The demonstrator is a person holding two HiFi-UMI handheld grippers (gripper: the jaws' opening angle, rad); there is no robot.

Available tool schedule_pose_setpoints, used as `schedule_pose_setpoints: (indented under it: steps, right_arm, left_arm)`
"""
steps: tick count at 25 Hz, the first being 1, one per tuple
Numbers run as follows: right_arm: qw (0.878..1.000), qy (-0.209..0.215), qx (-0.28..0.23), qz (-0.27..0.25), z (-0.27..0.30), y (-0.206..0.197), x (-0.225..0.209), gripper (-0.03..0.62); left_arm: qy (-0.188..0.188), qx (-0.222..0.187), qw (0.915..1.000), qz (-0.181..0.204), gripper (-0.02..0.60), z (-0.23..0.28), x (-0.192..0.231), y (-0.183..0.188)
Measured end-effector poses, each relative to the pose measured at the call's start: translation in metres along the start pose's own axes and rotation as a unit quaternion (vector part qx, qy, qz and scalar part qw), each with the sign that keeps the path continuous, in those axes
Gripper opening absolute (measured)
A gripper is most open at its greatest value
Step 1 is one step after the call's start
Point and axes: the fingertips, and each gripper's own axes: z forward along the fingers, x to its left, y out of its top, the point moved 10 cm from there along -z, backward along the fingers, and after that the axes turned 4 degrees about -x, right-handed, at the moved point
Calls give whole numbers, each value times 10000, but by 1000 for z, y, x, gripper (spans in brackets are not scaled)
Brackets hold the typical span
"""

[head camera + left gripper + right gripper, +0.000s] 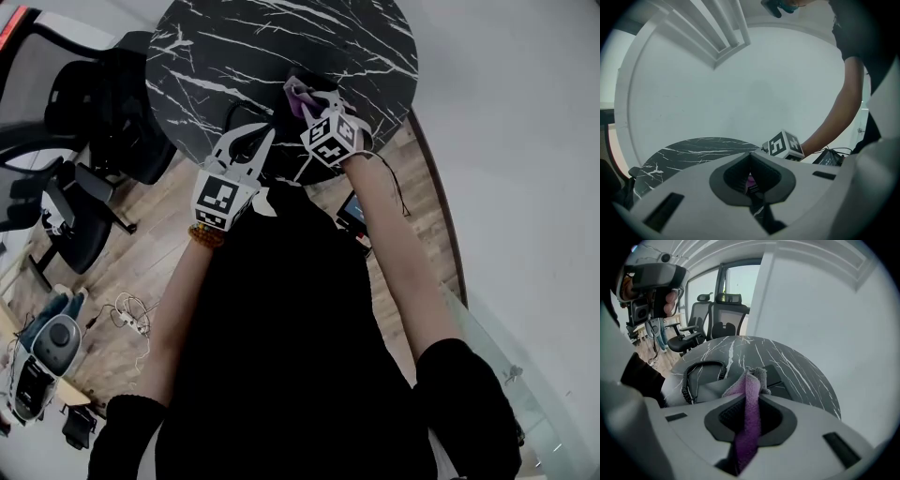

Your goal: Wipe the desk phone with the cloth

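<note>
One desk phone (777, 377), one purple cloth (749, 408) and one coiled cord (691, 376) are sitting on a single round black marble table (234, 47), and two black office chairs (103, 103) are standing on the wooden floor to its left. Two grippers are working at the table's near edge.

The right gripper (751, 380) is pinching the cloth, its jaws pressed tight against the fabric. The cloth's free end is bunching up over the near part of the phone, which is lying toward the table's near side.

The left gripper (750, 157) is hovering just left of the right one, its jaws drawn together at the tips and clamping nothing. A sliver of purple is showing beyond them.
</note>
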Motion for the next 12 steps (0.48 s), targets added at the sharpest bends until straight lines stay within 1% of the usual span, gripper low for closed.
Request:
schedule_pose_setpoints:
  steps: [7,12]
  right_arm:
    - [9999,136,65,-11,1,-2,10,63]
    - [9991,166,155,-359,2,-6,29,63]
  left_arm:
    - [38,-28,10000,-24,12,-3,2,-2]
    - [83,33,9999,-48,12,-7,0,-6]
